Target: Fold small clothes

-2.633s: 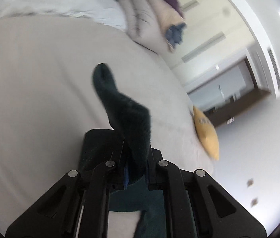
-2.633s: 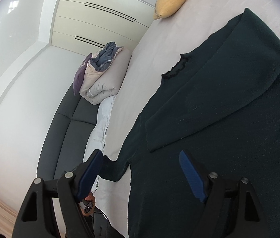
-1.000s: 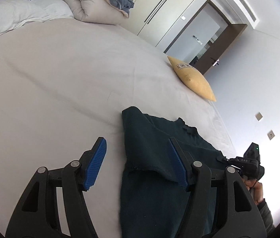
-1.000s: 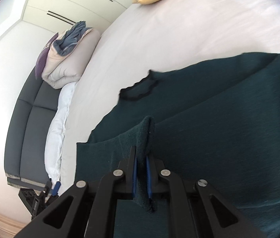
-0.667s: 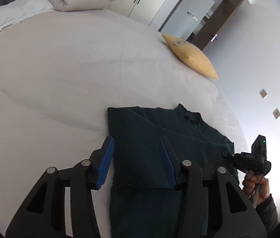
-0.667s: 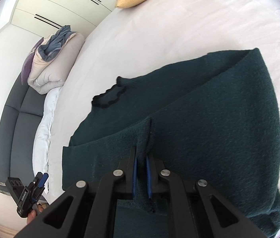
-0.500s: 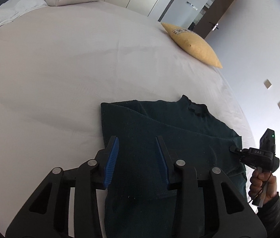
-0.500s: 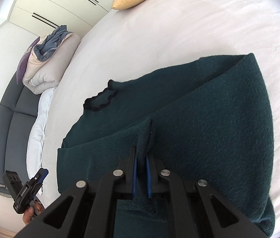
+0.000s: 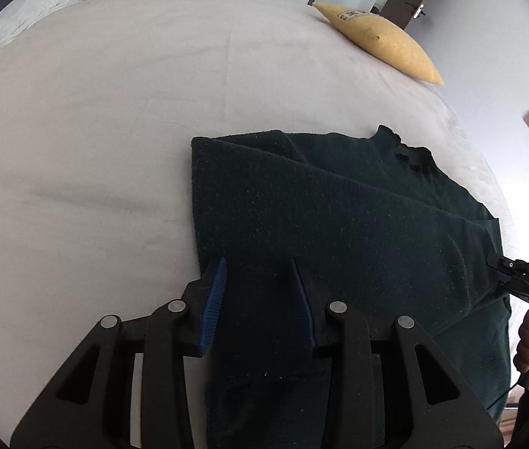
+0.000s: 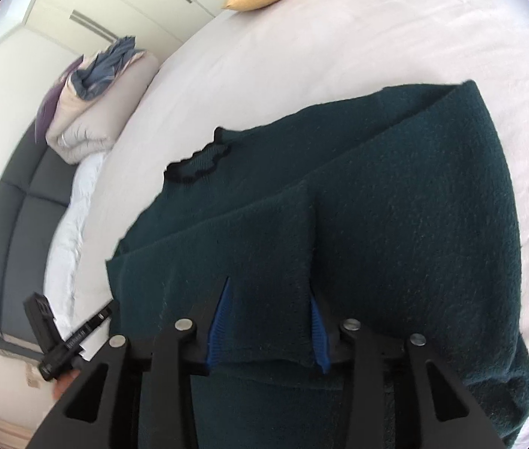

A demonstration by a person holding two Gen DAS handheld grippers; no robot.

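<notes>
Dark green knitted sweater (image 9: 339,224) lies flat on the pale bed sheet (image 9: 96,112), long axis running across both grippers. Left gripper (image 9: 258,280), jaws just narrowing, straddles its near-left edge; right gripper (image 10: 270,307), just opening, has freed the sleeve cuff (image 10: 264,262).

A yellow pillow (image 9: 384,43) lies at the bed's (image 9: 114,112) far edge; a folded duvet (image 10: 88,112) sits against the grey headboard (image 10: 17,217).
</notes>
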